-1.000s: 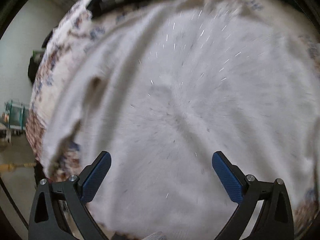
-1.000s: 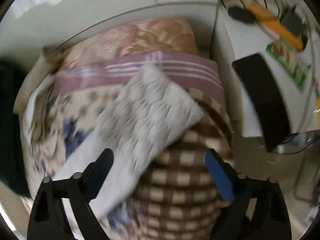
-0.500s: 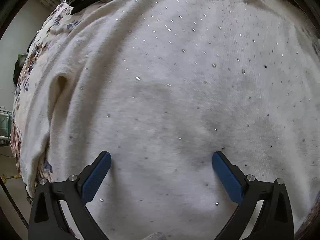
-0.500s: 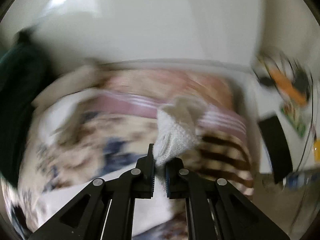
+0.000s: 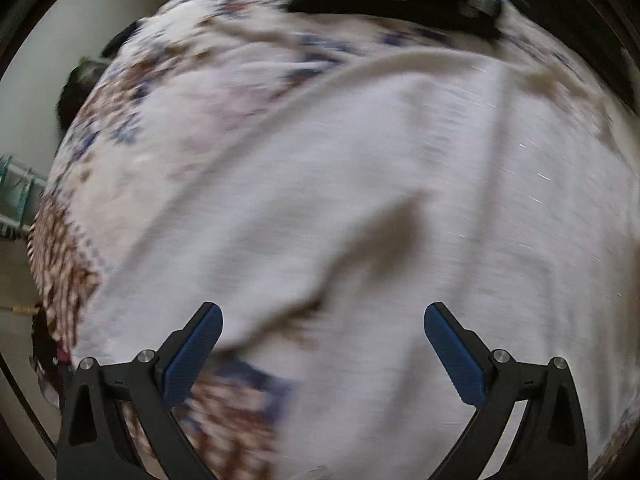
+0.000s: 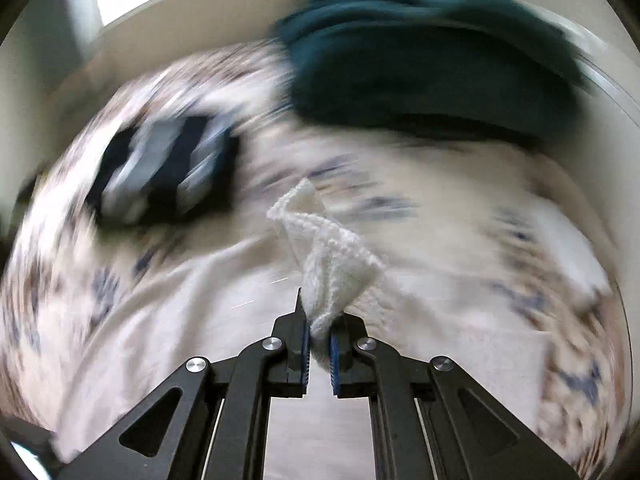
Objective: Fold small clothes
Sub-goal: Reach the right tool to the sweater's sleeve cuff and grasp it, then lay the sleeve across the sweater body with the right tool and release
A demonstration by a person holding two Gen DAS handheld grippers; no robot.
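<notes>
Knitwear in mid-fold: the right gripper (image 6: 319, 334) pinches a bunched corner of a white knit garment (image 6: 324, 248), its blue pads pressed together on the fabric, while the rest of the garment lies spread over a floral bedspread (image 6: 80, 184). The left gripper (image 5: 322, 350) hangs above the same garment (image 5: 360, 184) with its fingers (image 5: 194, 354) spread wide and nothing between them.

Judged from the task, the step in hand is carrying the held corner across the body of the garment to lay one fold. To do it well, the right gripper should keep its pinch firm and lift only enough for the cloth to clear itself, then travel low and straight so the edge lands square. The free left gripper would serve best by pressing down on the flat part near the fold line, which stops the whole piece from dragging along. A raised wrinkle (image 5: 384, 240) sits in the middle of the cloth in the left view (it casts a soft shadow), and is better smoothed before the fold goes over it.

Other things crowd the far side of the bed: a dark navy and grey striped garment (image 6: 168, 172) at far left, and a dark teal heap of cloth (image 6: 432, 64) at far right. Both lie apart from the white piece, though a long sweep could brush them. Both views are blurred, so finer detail cannot be told.
</notes>
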